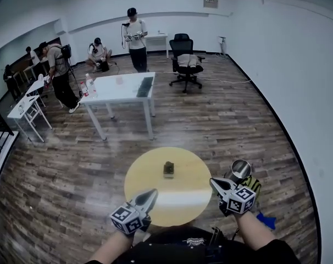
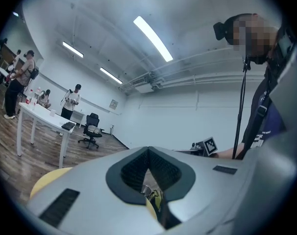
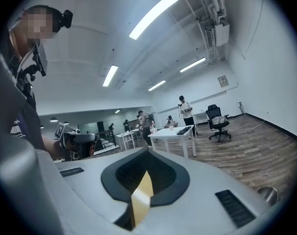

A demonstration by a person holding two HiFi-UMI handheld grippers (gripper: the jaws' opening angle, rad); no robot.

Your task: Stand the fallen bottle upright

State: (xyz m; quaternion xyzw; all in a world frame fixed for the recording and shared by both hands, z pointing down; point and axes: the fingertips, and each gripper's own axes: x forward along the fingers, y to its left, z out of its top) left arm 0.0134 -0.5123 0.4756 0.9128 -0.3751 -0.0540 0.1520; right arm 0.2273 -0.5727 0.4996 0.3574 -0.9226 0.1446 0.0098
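Small dark bottle (image 1: 168,169) mid yellow table (image 1: 142,175), pose unclear; probably light, rigid, tippy, so grip across the body. Left gripper (image 1: 153,192) and right gripper (image 1: 213,182) both closed, empty

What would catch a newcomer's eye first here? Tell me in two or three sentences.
The round yellow table low in the head view draws the eye first, with a small dark object at its middle. The left tool and right tool hang at its near edge, both closed. Farther back stands a white table, with a standing person beyond it.
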